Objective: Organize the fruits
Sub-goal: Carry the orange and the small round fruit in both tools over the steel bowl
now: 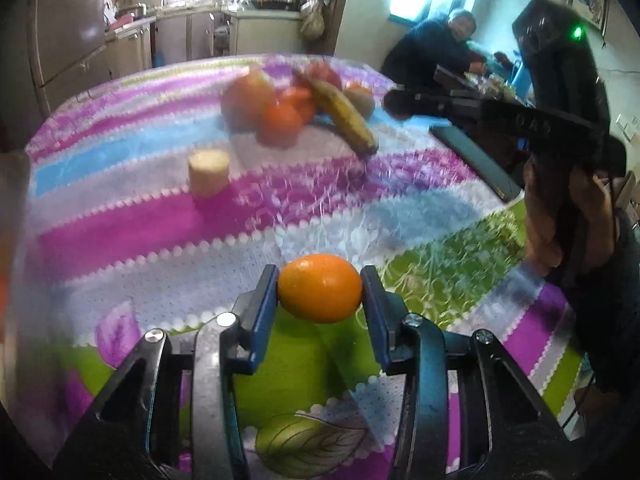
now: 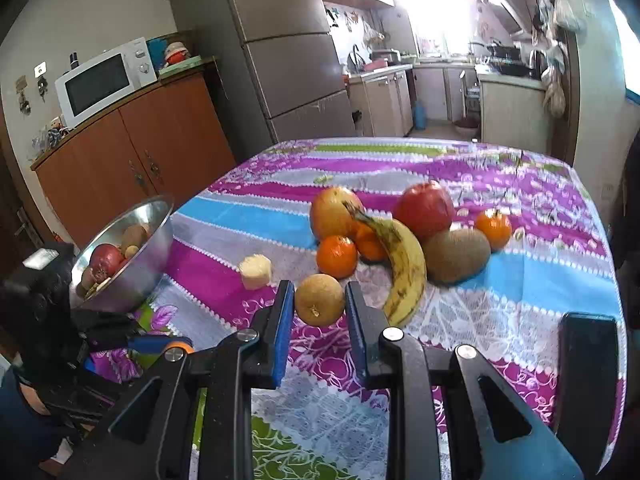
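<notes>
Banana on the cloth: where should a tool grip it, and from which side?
Probably grip the banana across its middle, from above or its near end, pads on the two long flanks. It lies flat and curved. The kiwi and oranges crowd its far half, so stay below the stem.

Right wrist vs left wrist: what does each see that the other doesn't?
Right wrist only: the metal bowl holding fruit at the table's left edge, a yellow-brown fruit between the right claw fingers, the kiwi, microwave and cabinet.

Left wrist only: the orange gripped in the left claw, and a seated person beyond the table.

Both: the banana, the fruit pile, the pale chunk, the striped tablecloth, the fridge.
</notes>
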Tool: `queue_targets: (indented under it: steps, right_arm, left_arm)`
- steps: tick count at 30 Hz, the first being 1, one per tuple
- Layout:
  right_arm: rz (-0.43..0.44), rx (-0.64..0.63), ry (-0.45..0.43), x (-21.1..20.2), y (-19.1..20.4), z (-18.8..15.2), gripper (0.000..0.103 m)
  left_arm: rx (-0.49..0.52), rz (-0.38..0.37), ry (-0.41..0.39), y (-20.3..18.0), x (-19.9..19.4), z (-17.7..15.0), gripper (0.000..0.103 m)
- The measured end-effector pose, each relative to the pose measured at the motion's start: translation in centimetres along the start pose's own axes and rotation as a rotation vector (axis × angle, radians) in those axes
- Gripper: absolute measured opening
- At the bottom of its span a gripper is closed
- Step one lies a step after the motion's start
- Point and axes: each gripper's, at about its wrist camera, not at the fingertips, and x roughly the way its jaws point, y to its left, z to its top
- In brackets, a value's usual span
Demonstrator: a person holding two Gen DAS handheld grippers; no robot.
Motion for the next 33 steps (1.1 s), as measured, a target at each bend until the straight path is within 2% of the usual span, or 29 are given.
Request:
queue_targets:
  steps: [5,9,15,19,22,25,28,33]
  right_arm:
    - [0.017,-0.038,-0.031,-1.1,2.4,1.3,0.029]
    - [0.05,-0.089,-0.064,-1.9,6.1,3.1,0.029]
    - [0.154,-0.16,-0.104,-1.9,13.0,6.0,0.029]
    - [0.223,-0.205,-0.095,-0.6,17.6,7.6,0.029]
    - [0.28,-0.237,-0.049,1.3,21.2,8.6,0.029]
    - [0.316,-0.26,0.032,4.4,23.9,8.9,0.029]
    - [0.328,-0.274,0.121,8.1,25.8,8.9,0.029]
    - [0.295,-0.27,0.218,12.6,26.4,8.5,0.029]
  left_arm:
    - [-0.014,0.035,-0.133,0.7,-5.6,1.5,0.042]
    - [-0.024,0.099,-0.234,2.1,-10.8,2.0,0.042]
    - [-0.117,0.243,-0.342,7.2,-17.9,0.9,0.042]
    - [-0.185,0.33,-0.377,11.2,-21.5,-0.3,0.042]
    - [-0.221,0.36,-0.362,13.4,-22.2,-0.8,0.042]
    - [-0.24,0.374,-0.309,15.6,-21.9,-1.4,0.042]
    - [-0.257,0.354,-0.241,17.3,-20.7,-2.5,0.042]
    - [-0.251,0.297,-0.124,18.0,-17.4,-4.5,0.042]
